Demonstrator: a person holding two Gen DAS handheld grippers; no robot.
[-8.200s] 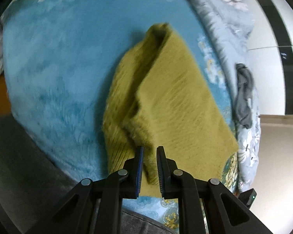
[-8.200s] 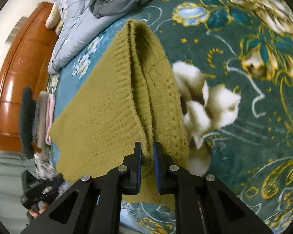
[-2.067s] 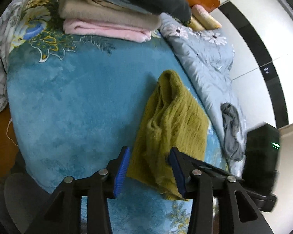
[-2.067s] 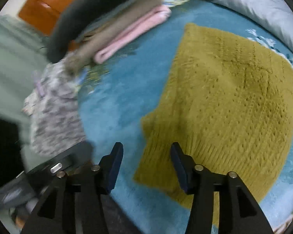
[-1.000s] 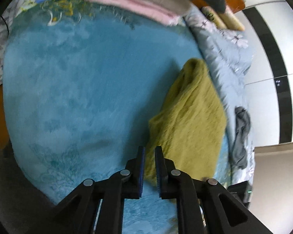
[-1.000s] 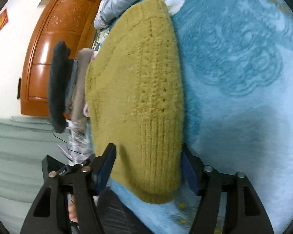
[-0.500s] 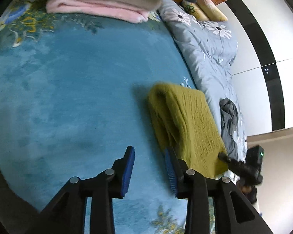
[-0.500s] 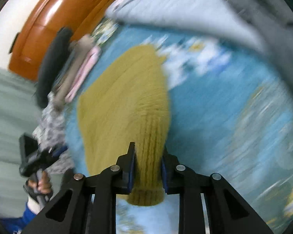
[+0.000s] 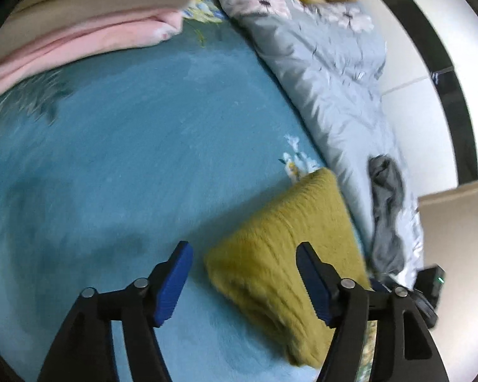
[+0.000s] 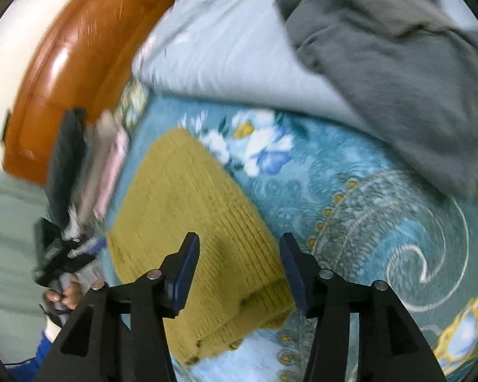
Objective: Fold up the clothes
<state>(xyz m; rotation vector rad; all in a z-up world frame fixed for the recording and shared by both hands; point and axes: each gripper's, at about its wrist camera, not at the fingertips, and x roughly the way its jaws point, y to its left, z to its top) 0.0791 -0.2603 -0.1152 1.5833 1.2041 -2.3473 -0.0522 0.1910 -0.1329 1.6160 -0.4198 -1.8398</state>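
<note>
A mustard-yellow knit sweater [image 9: 283, 254] lies folded into a compact rectangle on the blue patterned blanket [image 9: 127, 159]. My left gripper [image 9: 243, 283] is open and empty, its jaws spread just above the sweater's near corner. In the right wrist view the sweater [image 10: 188, 216] lies flat below my right gripper [image 10: 239, 270], which is open and empty with its jaws wide apart over the ribbed edge.
A stack of folded clothes, pink [image 9: 79, 44] and beige, sits at the far end of the blanket; it also shows in the right wrist view [image 10: 89, 165]. A grey quilt [image 9: 318, 63] and a crumpled grey garment [image 10: 398, 63] lie beside the sweater. An orange wooden headboard [image 10: 73, 63] stands behind.
My right gripper has let go of the sweater's ribbed edge and opened wide. My left gripper has opened further. The sweater now lies folded flat on the blanket.
</note>
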